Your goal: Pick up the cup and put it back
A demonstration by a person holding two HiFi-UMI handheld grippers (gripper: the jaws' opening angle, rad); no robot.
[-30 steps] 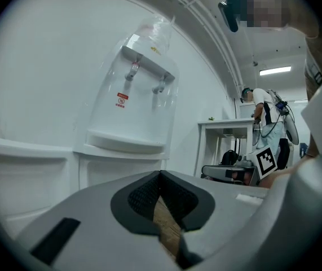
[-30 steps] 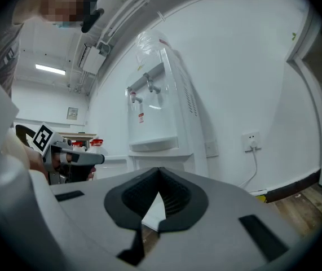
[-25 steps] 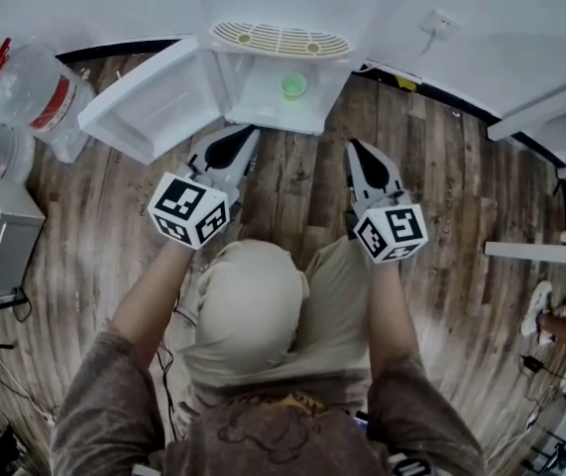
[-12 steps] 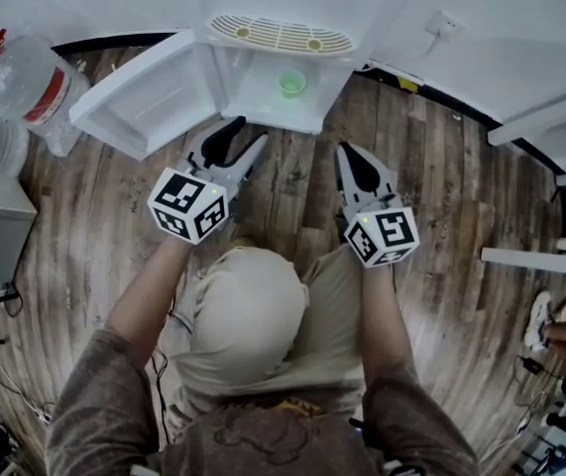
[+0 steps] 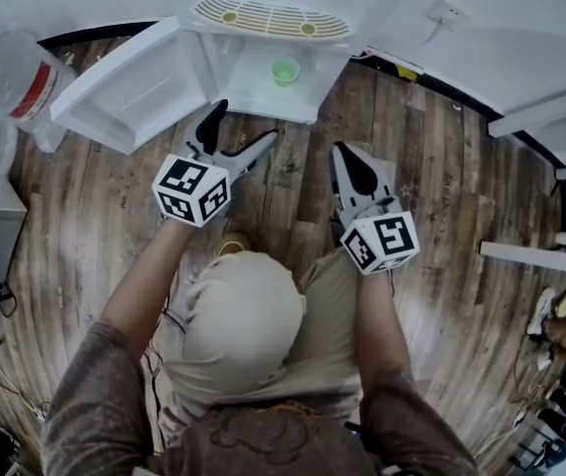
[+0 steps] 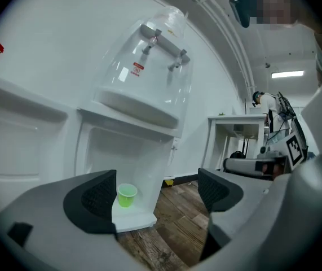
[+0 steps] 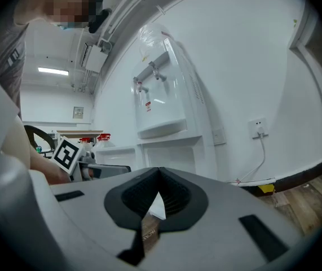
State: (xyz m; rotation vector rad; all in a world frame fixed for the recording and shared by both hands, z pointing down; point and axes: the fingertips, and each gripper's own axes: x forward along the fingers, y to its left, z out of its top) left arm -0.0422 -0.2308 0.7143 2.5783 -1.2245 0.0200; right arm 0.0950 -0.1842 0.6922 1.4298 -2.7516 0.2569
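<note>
As the left tool [image 5: 248, 120], jaws just opened wide with nothing between them, faces the dispenser compartment [image 5: 248, 79], the green cup [image 5: 284, 69] stands upright ahead, nearer its left jaw.

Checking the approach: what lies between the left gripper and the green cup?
Only bare wood floor and the white shelf under the green cup, in the head view. The left gripper has just been opening its jaws, empty.

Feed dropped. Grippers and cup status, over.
Left gripper jaws just opened, nothing gripped; right gripper shut. Green cup upright in dispenser cabinet, door open. Path clear.
</note>
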